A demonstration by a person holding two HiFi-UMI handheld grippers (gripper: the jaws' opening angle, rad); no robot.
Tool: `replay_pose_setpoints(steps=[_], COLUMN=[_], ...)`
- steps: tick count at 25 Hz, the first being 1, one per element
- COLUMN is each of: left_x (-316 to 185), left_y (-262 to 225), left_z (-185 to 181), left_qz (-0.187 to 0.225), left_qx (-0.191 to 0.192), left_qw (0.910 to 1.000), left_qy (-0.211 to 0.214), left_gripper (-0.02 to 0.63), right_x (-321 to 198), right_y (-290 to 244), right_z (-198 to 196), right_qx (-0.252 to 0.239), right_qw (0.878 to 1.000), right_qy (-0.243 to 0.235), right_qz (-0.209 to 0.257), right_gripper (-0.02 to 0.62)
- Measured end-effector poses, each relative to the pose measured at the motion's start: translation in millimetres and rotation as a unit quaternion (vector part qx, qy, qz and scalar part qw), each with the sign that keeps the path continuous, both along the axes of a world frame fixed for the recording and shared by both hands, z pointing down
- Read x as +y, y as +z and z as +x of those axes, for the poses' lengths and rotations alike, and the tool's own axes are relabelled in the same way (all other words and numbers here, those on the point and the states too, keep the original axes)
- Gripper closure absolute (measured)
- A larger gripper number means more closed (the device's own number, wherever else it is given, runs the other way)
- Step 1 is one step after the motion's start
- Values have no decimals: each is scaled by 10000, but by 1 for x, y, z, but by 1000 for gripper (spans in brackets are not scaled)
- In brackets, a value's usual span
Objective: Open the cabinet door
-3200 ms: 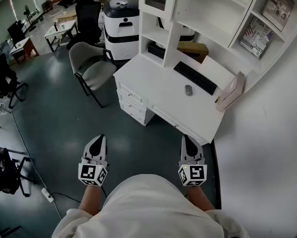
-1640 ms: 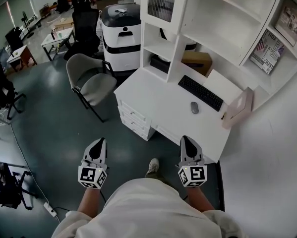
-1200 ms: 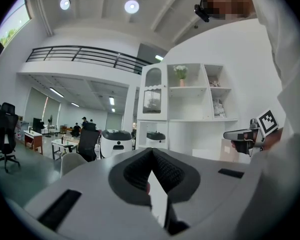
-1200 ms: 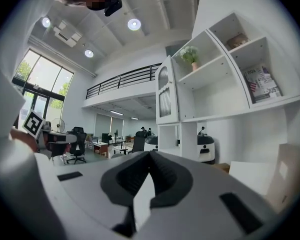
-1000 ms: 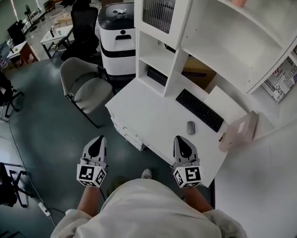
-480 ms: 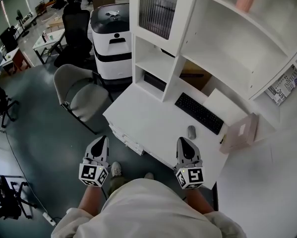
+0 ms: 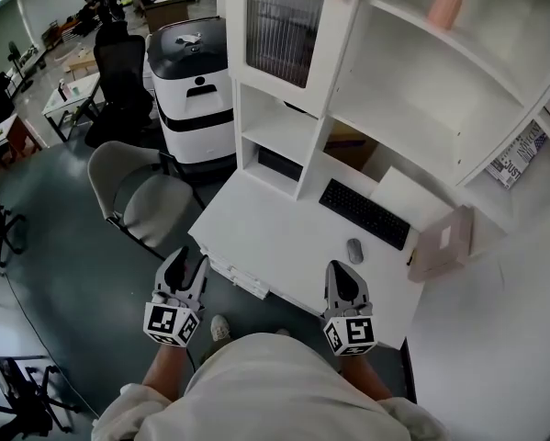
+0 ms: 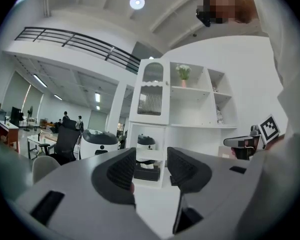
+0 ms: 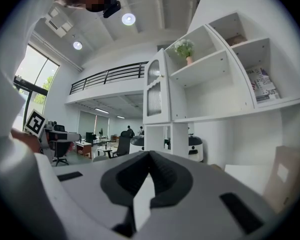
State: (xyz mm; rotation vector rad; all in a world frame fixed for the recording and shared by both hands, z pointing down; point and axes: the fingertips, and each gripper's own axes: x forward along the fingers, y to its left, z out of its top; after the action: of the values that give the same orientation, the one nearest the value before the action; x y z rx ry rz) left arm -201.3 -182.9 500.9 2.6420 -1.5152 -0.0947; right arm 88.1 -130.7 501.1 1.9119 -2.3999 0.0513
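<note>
The cabinet door point(image 7: 284, 30) is a white-framed ribbed-glass panel at the upper left of the white hutch, and it stands closed. It also shows far ahead in the left gripper view as the door point(image 8: 151, 96), and edge-on in the right gripper view as the door point(image 9: 155, 91). My left gripper point(image 7: 187, 265) hangs low in front of the desk, well short of the door. Its jaws have just been opening, and the left gripper point(image 8: 151, 168) is open with nothing between them. My right gripper point(image 7: 339, 276) hovers at the desk's front edge. The right gripper point(image 9: 150, 156) is shut and empty.
The white desk point(image 7: 256, 232) carries a black keyboard point(image 7: 364, 214), a mouse point(image 7: 353, 250) and a leaning beige box point(image 7: 440, 242). A grey chair point(image 7: 132, 200) and a white-and-black machine point(image 7: 192, 90) stand left of the desk. A pink vase point(image 7: 444, 3) sits on an upper shelf.
I have come closer to the desk and the hutch fills more of the view. The left gripper's jaws have parted; the right gripper's jaws stay together.
</note>
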Motion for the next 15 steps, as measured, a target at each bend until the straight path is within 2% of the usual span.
replay_pose_setpoints(steps=[2,5,8,15], left_x=[-3,-5,-8,-15], left_y=[-5,-9,-12,-23], left_z=[-1,1,5,19], left_qz=[36,109,199,366], left_qx=[55,88,-17,-276], left_qw=[10000,9999,9998,9989], left_qy=[-30,-63,-80,-2], left_gripper=[383,299,265,258], right_x=[-4,-9,-12,-9], right_y=[-3,-6,-7,-9], right_z=[1,4,8,25], right_qx=[4,1,-8,-47], right_qw=[10000,9999,9999,9996], right_qy=[32,59,84,193], right_qz=[44,94,127,184], right_gripper=[592,592,592,592])
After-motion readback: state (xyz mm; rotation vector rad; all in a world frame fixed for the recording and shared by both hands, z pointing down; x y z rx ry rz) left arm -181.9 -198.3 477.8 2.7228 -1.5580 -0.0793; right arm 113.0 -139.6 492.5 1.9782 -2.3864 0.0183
